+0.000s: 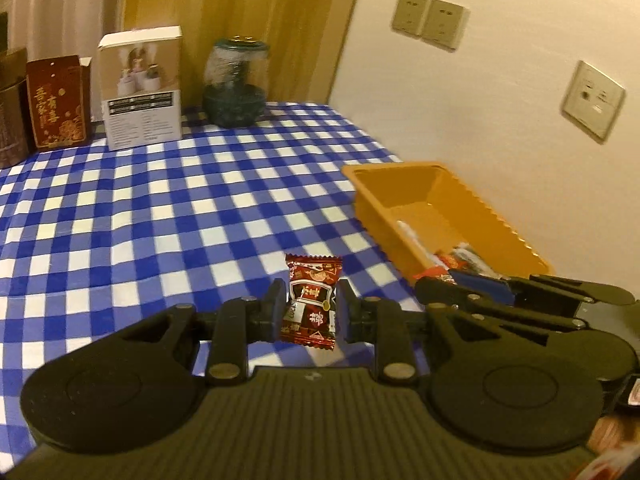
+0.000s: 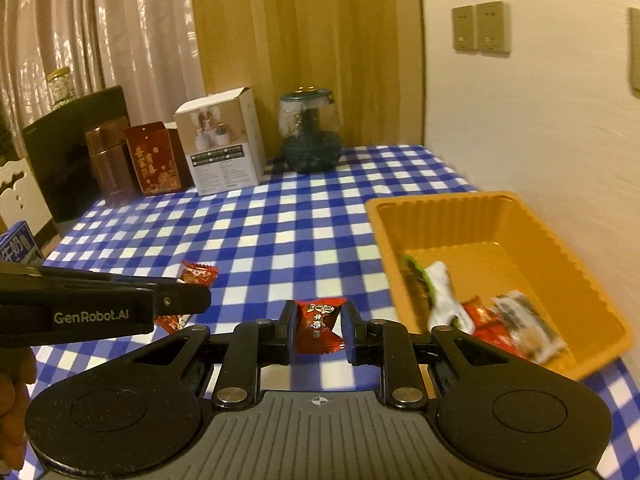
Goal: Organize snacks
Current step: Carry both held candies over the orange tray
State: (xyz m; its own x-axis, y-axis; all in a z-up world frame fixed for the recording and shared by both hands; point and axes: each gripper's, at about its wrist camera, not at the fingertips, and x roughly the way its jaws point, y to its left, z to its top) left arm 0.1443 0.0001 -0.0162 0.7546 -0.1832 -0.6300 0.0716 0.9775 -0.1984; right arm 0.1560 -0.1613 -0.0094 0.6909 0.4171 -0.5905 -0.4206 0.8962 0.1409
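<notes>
My left gripper (image 1: 310, 306) is shut on a dark red wrapped candy (image 1: 310, 300), held above the blue checked tablecloth (image 1: 160, 208). The orange tray (image 1: 496, 216) lies to its right and holds several wrapped snacks (image 1: 460, 262). My right gripper (image 2: 319, 328) is shut on a bright red candy (image 2: 319, 326), left of the orange tray (image 2: 568, 264) with its snacks (image 2: 500, 324). The left gripper (image 2: 188, 300) shows from the side in the right wrist view, partly covering a red candy (image 2: 196, 272); another red candy (image 2: 172, 322) lies just under it. The right gripper (image 1: 520, 292) shows at the tray's near end in the left wrist view.
At the table's back stand a white box (image 1: 140, 88), a red printed box (image 1: 60, 102), a glass jar (image 1: 236, 80) and a brown canister (image 2: 108, 160). The wall (image 1: 500, 100) with sockets runs along the right, close behind the tray. A blue carton (image 2: 18, 244) sits at the far left.
</notes>
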